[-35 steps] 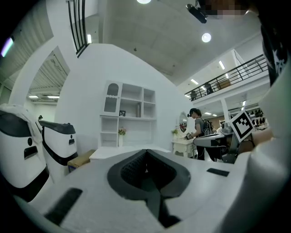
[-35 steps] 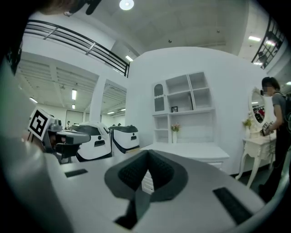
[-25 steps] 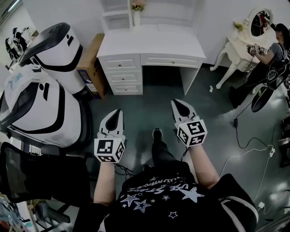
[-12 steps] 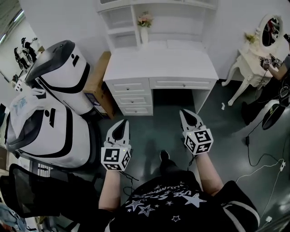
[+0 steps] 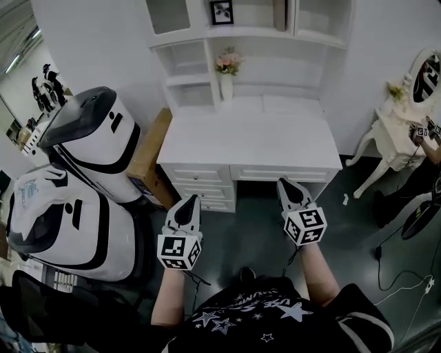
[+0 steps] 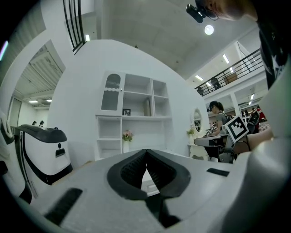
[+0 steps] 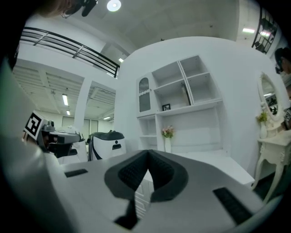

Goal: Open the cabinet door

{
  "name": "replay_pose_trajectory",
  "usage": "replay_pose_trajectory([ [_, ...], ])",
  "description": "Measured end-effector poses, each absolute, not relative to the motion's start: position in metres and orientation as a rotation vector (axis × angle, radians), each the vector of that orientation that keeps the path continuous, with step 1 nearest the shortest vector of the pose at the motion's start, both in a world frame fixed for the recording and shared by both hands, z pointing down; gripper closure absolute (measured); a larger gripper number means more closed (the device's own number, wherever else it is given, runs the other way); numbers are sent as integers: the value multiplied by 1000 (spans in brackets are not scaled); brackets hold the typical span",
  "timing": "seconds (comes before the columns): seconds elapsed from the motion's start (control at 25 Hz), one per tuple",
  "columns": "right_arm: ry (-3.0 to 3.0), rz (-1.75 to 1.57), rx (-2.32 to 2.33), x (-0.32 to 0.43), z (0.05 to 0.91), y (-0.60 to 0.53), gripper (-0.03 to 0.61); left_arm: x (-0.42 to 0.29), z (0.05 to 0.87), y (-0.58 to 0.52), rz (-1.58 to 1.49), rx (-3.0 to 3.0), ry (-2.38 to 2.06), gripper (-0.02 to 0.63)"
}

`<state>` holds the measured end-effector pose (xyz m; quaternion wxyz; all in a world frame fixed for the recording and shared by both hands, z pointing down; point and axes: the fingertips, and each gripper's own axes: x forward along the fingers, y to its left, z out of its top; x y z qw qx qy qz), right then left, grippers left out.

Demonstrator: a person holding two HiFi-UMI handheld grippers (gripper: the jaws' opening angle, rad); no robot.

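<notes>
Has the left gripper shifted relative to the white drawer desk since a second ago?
Yes. In the head view the left gripper has advanced toward the white drawer desk; its tip now overlaps the drawer fronts.

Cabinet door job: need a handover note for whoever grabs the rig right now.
Left claw: shut, empty, held level, short of the desk front.
Right claw: same, shut and empty.
Cabinet door: top left of the shelf unit above the desk, closed, nothing touching it.
Done: nothing on the door yet.
Left: reach up to the door, grip it, swing it open.
</notes>
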<state>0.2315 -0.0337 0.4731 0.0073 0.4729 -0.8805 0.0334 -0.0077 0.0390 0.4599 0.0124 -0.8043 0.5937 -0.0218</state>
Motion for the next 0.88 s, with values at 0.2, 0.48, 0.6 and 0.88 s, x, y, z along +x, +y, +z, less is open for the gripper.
replay_pose_trajectory([
  [0.2,-2784,93,1442,234,473,-88,572,-2,458,-14,-66,-2476,1872,606],
  [0.48,-2823,88,1428,234,461,-133,572,3,453,-57,-47,-2481,1890,604],
  [0.6,-2848,53,1407,228,450,-145,572,1,444,-72,-17,-2469,1890,604],
  [0.88,-2876,-15,1413,213,430,-181,572,-11,421,-117,95,-2466,1861,604],
])
